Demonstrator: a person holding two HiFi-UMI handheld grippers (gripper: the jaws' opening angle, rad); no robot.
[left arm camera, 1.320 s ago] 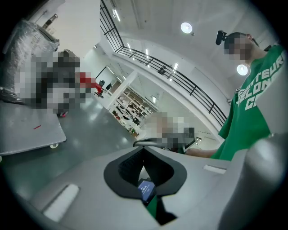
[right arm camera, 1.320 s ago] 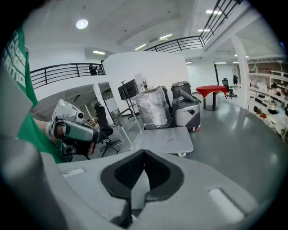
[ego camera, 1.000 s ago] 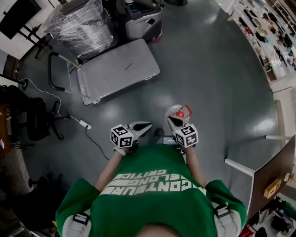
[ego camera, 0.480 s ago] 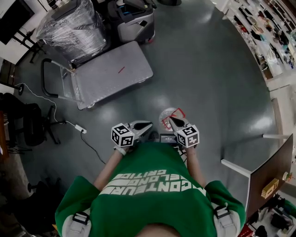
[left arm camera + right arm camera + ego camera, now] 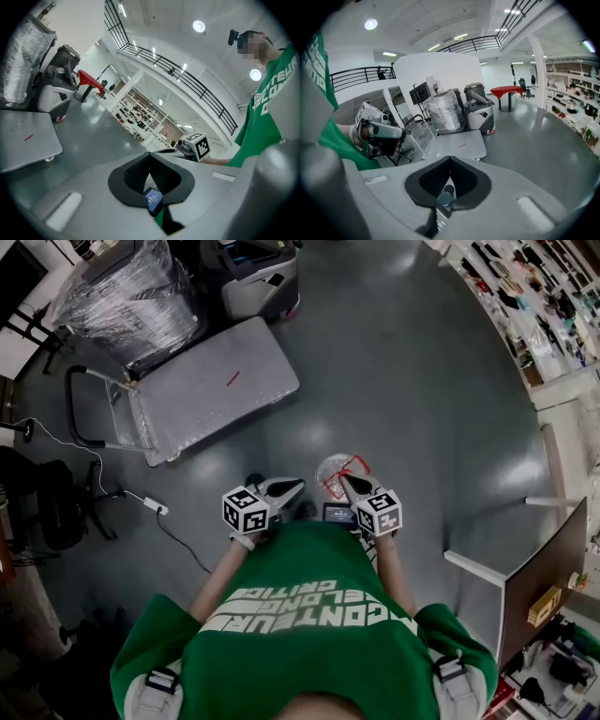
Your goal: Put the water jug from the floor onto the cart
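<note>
The water jug (image 5: 334, 471) stands on the grey floor (image 5: 412, 409) right in front of the person, a clear round body seen from above with a red handle over its top. Whether it holds water cannot be made out.

The right claw (image 5: 349, 484) hangs over the jug's near edge, its jaws pressed together on nothing. The left claw (image 5: 292, 489) is level with it, just left of the jug, also pressed together and empty.

The cart (image 5: 211, 385) sits up and to the left, well apart from the jug, with a stretch of bare floor between the two. Its flat deck shows a short red mark (image 5: 232, 379), and its near long edge faces the person. The push handle (image 5: 80, 409) rises at its left end.

Behind the cart a load wrapped in clear film (image 5: 127, 296) stands close to the far edge; its contents cannot be told. Beside that is a grey machine (image 5: 255, 277).

Left of the person, a power strip (image 5: 150, 506) with a white cable lies on the floor near a black chair (image 5: 42, 507). Shelving (image 5: 553, 306) lines the right side, with wide open floor before it. At lower right stands the corner of a brown bench (image 5: 548, 568).
</note>
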